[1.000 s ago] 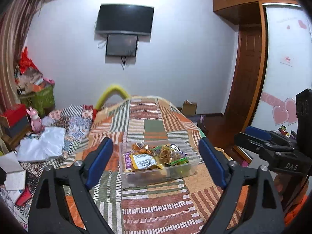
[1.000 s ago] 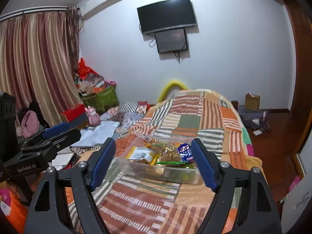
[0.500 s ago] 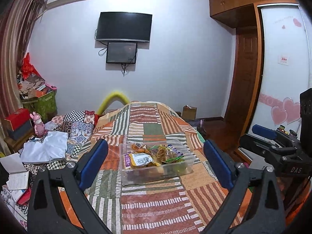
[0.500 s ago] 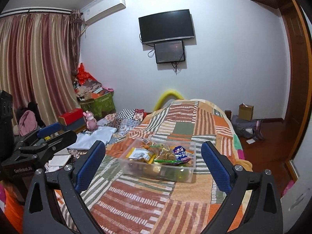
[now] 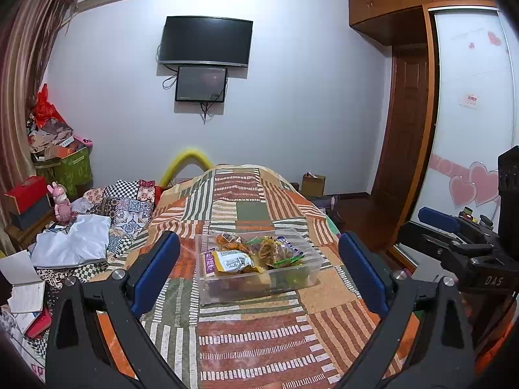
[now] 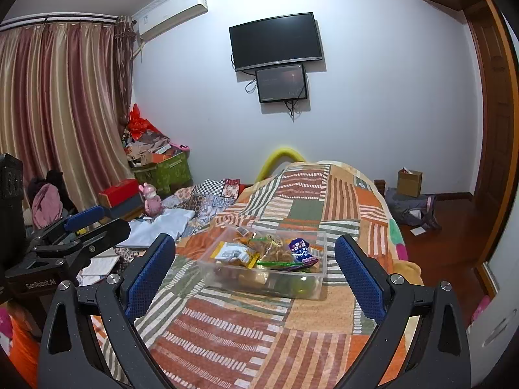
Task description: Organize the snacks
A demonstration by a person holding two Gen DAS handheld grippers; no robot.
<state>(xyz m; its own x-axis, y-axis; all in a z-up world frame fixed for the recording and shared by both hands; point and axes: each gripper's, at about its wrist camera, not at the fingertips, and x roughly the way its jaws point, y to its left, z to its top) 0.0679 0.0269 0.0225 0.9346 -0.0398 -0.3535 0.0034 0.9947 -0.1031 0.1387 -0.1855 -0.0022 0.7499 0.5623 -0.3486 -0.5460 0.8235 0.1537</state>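
A clear plastic box full of snack packets sits on the patchwork bedspread. It also shows in the right wrist view, with a blue packet on top. My left gripper is open and empty, held back from the box and framing it. My right gripper is open and empty, also back from the box. Each gripper shows in the other's view: the right one at the right, the left one at the left.
The bed runs away toward a white wall with a TV. Clothes, papers and a pink rabbit toy lie to the left. A cardboard box and a bag sit on the wood floor at the right, near a wardrobe door.
Both grippers have drawn back and lifted from the box, so it looks smaller and farther. Both jaws have opened slightly wider.
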